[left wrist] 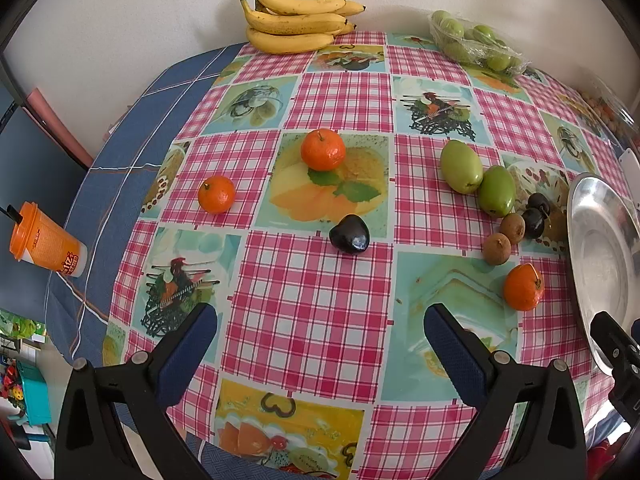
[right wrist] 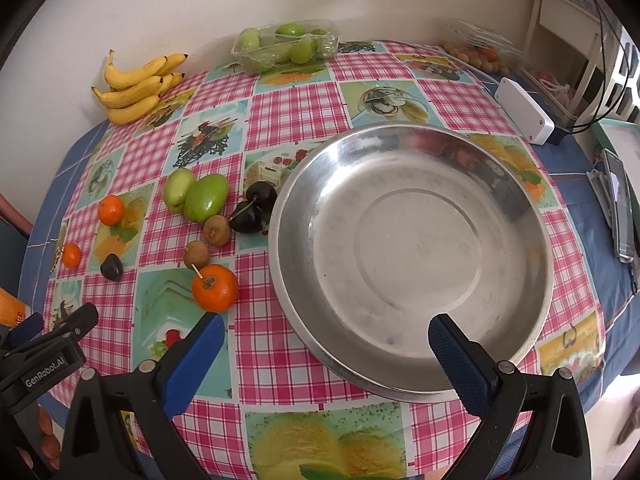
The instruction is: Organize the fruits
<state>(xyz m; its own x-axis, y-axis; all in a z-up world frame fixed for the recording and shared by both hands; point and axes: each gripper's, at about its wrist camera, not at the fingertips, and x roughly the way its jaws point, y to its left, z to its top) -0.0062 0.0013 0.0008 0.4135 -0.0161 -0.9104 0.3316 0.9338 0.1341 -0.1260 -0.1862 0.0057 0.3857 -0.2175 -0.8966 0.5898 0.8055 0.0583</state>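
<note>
Hovering above the near edge of the tabletop (left wrist: pixel 312 280), my left hand-held gripper (left wrist: pixel 320 344) was released, its blue pads spread wide with nothing between them. My right hand-held gripper (right wrist: pixel 326 354) was released as well, held over the near rim of the steel bowl (right wrist: pixel 412 240), which held no fruit.

The fruits lay scattered on the checked cloth to the left of the bowl. A dark plum (left wrist: pixel 349 235) sat by itself ahead of my left gripper. Beyond it rested a tangerine (left wrist: pixel 323 149) on a printed fruit picture, and a second tangerine (left wrist: pixel 216 194) lay further left, well apart. A third tangerine (left wrist: pixel 523 287) sat near the bowl's rim. Two green fruits (left wrist: pixel 478 178) lay touching each other, and just beside them were two brown kiwis (left wrist: pixel 505 238), also touching. Two dark cherries (left wrist: pixel 536 211) on stems rested between the kiwis and the bowl.

At the far edge, against the wall, a bunch of bananas (left wrist: pixel 298 20) lay on the tabletop, and a clear plastic tray of green fruits (left wrist: pixel 474 42) stood further right. An orange cup (left wrist: pixel 46 242) with a straw stood at the far left on the blue cloth. In the right wrist view a white box (right wrist: pixel 524 112) and a phone (right wrist: pixel 620 204) lay to the right of the bowl.
</note>
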